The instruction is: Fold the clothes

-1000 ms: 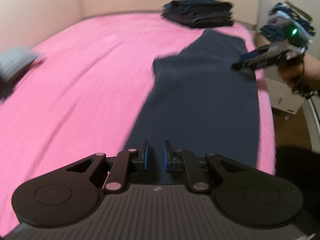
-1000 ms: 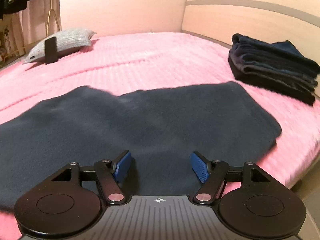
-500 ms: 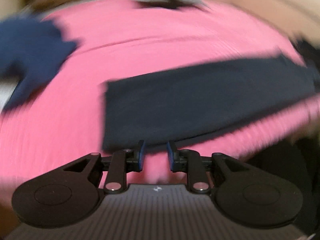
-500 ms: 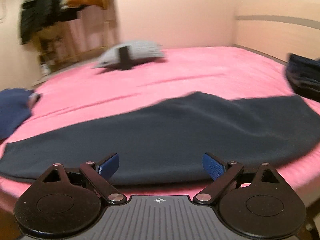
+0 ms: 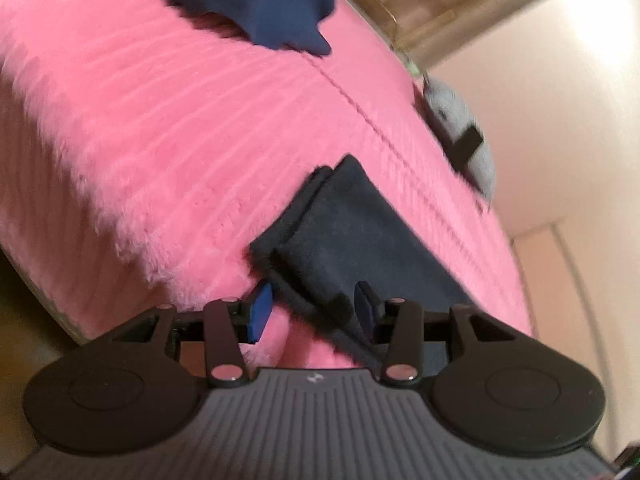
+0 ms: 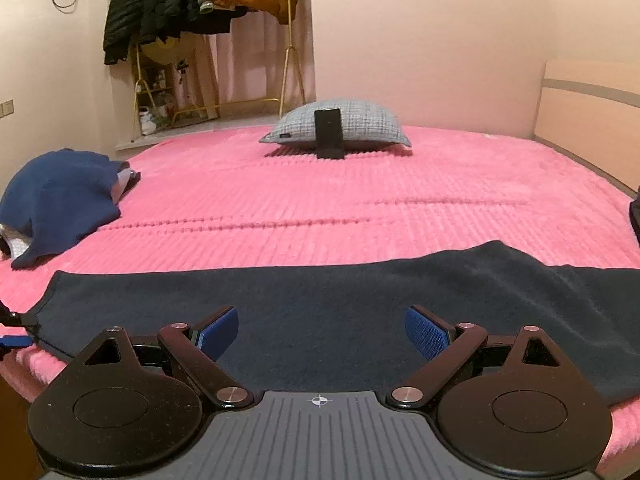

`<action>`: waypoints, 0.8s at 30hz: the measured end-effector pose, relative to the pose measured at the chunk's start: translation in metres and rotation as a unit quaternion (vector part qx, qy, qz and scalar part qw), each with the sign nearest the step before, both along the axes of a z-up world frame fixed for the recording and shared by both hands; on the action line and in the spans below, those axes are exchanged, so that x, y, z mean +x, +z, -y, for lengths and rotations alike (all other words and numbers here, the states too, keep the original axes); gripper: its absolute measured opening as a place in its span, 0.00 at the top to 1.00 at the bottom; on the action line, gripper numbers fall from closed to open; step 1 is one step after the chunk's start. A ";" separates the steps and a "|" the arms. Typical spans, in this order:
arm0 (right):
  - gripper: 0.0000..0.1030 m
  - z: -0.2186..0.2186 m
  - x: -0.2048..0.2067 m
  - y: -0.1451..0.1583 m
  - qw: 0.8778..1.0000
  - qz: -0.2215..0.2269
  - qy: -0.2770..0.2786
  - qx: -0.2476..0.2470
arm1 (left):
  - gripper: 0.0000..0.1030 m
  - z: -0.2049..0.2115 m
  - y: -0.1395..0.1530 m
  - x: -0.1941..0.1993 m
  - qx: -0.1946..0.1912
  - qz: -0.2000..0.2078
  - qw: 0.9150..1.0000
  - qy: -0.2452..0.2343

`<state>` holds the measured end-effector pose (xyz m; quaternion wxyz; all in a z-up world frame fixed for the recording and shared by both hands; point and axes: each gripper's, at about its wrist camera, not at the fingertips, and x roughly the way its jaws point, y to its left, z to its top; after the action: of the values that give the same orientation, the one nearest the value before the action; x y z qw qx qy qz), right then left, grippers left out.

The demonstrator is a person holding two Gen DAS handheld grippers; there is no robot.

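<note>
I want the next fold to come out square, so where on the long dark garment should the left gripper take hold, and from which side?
Probably the layered corner of the dark garment at its narrow end near the bed edge. There the stacked edges lie exposed on the pink bedspread. Come in low from the bed edge, where the left gripper already sits open with the corner's edge between its fingers, so both layers get pinched together.

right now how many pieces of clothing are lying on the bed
2 in full view: the dark garment spread along the near edge, and a crumpled blue garment at far left. Something dark at the right edge may be more.
</note>
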<state>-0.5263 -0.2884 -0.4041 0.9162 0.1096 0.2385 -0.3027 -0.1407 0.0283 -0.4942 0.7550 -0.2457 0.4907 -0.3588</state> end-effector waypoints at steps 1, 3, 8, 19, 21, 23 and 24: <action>0.10 0.000 -0.001 0.000 1.000 -0.001 -0.003 -0.001 | 0.65 0.000 -0.002 -0.001 -0.005 -0.002 1.000 0.010; 0.10 0.001 -0.003 -0.001 1.000 0.000 -0.010 -0.002 | 0.70 0.002 -0.003 -0.003 -0.007 0.003 1.000 0.023; 0.10 0.003 -0.022 0.001 0.999 0.014 -0.037 -0.006 | 0.95 0.012 0.018 -0.015 0.003 0.064 0.998 0.018; 0.10 0.010 -0.139 -0.009 0.979 0.081 -0.189 -0.016 | 0.96 0.175 0.176 -0.177 -0.011 0.418 0.878 -0.232; 0.10 0.014 -0.163 -0.014 0.974 0.075 -0.213 -0.012 | 0.96 0.224 0.179 -0.225 -0.016 0.444 0.847 -0.292; 0.10 0.017 -0.186 -0.019 0.969 0.069 -0.237 -0.007 | 0.95 0.273 0.170 -0.273 -0.011 0.464 0.814 -0.349; 0.10 0.019 -0.197 -0.022 0.966 0.066 -0.249 -0.005 | 0.95 0.298 0.155 -0.296 0.002 0.470 0.798 -0.377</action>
<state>-0.7237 -0.3077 -0.4260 0.8260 0.1807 0.1415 -0.5148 -0.4371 -0.2698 -0.3395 0.6987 0.1589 0.1303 -0.6853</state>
